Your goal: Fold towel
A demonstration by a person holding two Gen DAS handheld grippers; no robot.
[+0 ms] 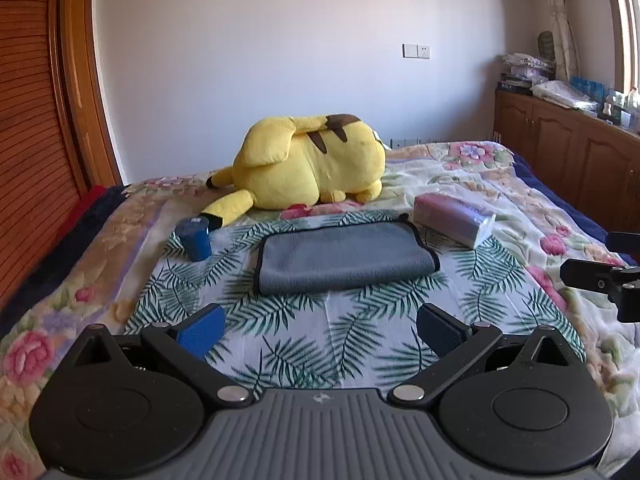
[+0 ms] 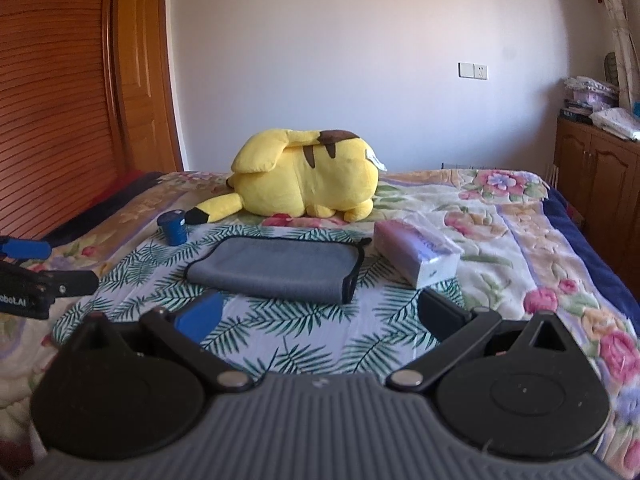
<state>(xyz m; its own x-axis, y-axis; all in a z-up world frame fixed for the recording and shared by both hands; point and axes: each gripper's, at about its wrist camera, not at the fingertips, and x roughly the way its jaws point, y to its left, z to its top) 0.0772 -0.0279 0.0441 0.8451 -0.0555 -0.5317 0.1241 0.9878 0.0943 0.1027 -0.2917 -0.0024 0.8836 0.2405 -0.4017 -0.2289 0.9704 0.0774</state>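
Both grippers' fingers (image 1: 202, 330) (image 2: 202, 316) spread wide; holding nothing.

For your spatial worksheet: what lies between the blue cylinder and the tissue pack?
The folded grey towel lies between the blue cylinder and the pink-white tissue pack, in both views.

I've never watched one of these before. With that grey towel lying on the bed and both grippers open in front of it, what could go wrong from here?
The towel lies on a loose palm-print cloth; a finger may pinch both layers together.

The blue can stands close to the towel's left edge and the tissue pack beside its right, so a lifted corner might tip or drag them.

The towel already looks folded once, so its layers could slip apart.
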